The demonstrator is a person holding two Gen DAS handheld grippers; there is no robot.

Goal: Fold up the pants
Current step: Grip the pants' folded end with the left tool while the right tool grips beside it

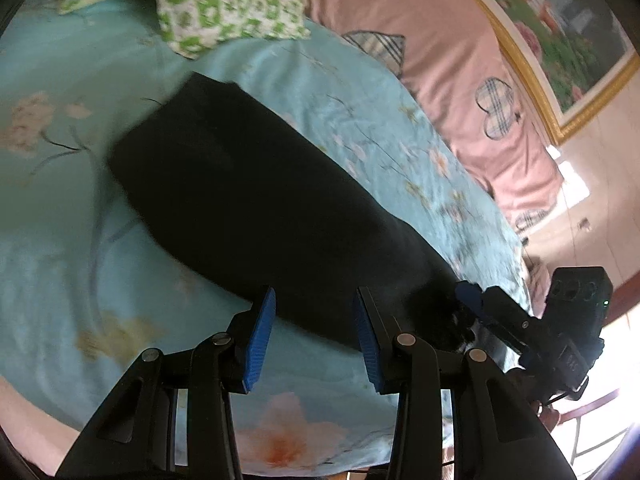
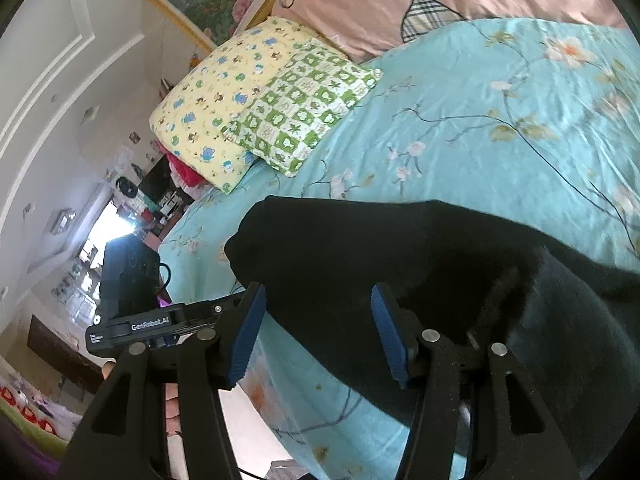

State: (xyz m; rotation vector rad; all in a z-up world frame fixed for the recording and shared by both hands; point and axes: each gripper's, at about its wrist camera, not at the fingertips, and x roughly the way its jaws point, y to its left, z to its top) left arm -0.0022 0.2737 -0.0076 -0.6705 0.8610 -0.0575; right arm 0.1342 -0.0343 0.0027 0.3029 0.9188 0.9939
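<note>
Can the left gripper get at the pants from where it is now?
Probably yes. The left gripper is open just over the near edge of the black pants, with nothing between them.

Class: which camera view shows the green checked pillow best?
The right wrist view: the green checked pillow lies whole and sharp, overlapping the yellow pillow. The left wrist view shows it cropped by the top edge.

A green-checked pillow [image 2: 304, 116] overlaps a yellow cartoon-print pillow [image 2: 212, 108] on the turquoise floral bedsheet [image 2: 460, 128]. A pink quilt [image 1: 452, 60] (plaid hearts) lies beyond.
</note>
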